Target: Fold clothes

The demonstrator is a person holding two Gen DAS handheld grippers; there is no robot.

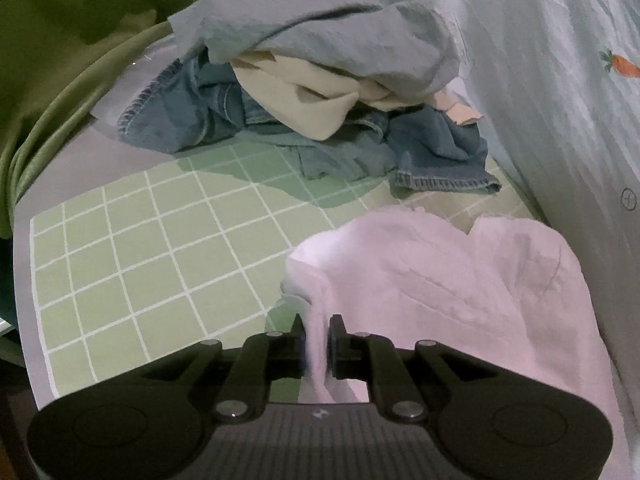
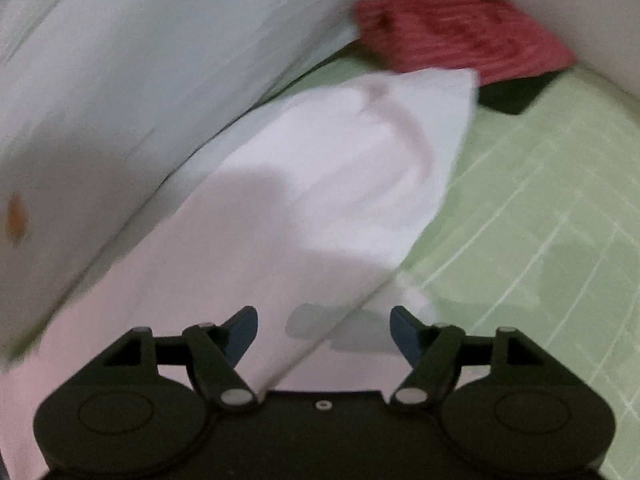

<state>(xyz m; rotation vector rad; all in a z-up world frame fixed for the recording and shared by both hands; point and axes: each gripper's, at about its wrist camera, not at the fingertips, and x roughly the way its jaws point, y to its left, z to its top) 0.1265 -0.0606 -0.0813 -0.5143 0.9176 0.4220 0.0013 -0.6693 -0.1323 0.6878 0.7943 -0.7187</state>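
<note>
While the left gripper (image 1: 319,326) pinches a bunched fold of the white cotton garment (image 1: 460,280) above the green gridded mat (image 1: 140,260), the right gripper (image 2: 324,326) hovers spread apart over it.

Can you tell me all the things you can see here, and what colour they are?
white garment: one, white, on the mat, an edge pinched in the left gripper
clothes pile: one heap, grey-blue, cream and denim blue, far end of the mat
grid mat: one, light green with white lines, under the clothes
red cloth: one, red, ribbed, far corner, right view
carrot-print sheet: one, pale, beside the mat
left gripper: black, shut on fabric
right gripper: black, open over the garment
</note>
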